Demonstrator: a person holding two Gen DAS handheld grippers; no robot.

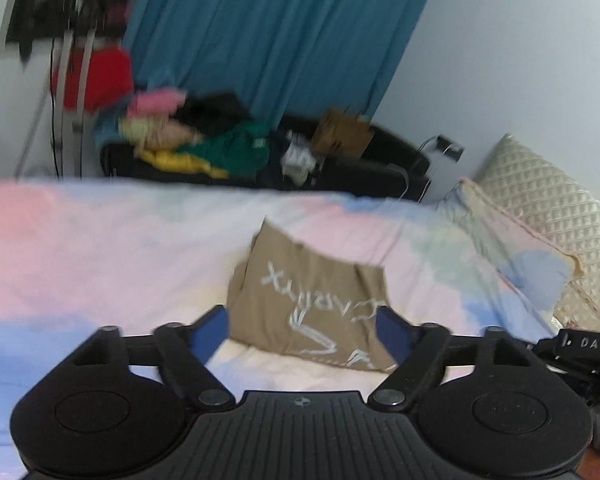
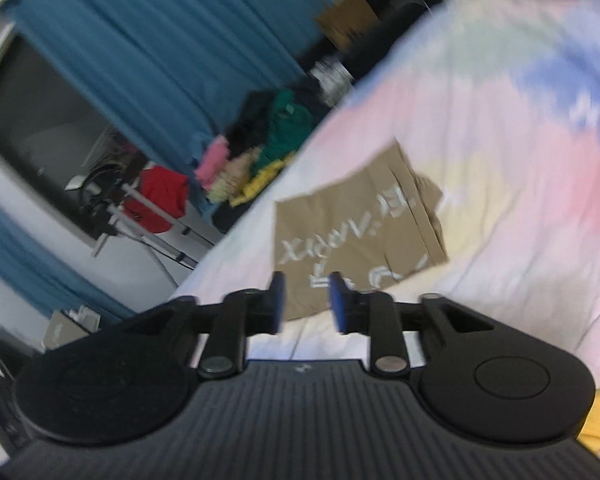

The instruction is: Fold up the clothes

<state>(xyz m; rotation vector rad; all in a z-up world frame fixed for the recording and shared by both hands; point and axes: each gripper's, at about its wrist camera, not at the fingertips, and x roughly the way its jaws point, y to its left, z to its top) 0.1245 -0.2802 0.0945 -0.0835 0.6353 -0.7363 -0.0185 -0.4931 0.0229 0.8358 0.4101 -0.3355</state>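
Folded brown T-shirt (image 1: 312, 300) with pale lettering lies on the pastel bedsheet (image 1: 100, 248), just ahead of both hand-held grippers and slightly below them. It looks already doubled into a compact rectangle, with one upper corner lifting a little off the bed. As thin cotton it should be light and limp: it will sag and unfold if picked up by a single layer, and it will slide easily over the smooth sheet. The safest hold would be along a folded edge or at the two near corners, pinching all layers together, so that the stack stays aligned.

The left hand-held gripper (image 1: 300, 332) points forward and somewhat down at the shirt, its jaws standing wide apart with nothing between the blue pads (image 1: 208, 336); the shirt's near edge shows beyond the gap, untouched. The right hand-held gripper (image 2: 306, 302) is rolled to one side, so the bed appears tilted in its view, and it too aims down at the shirt. Its jaws are partly apart and empty, the lettering visible through the gap.

Beyond the bed, far ahead of both, a heap of mixed clothes (image 1: 204, 140) waits in front of a blue curtain (image 1: 280, 32), likely the next items to fold. A pillow (image 1: 548, 208) lies off to the right of the left hand-held gripper.
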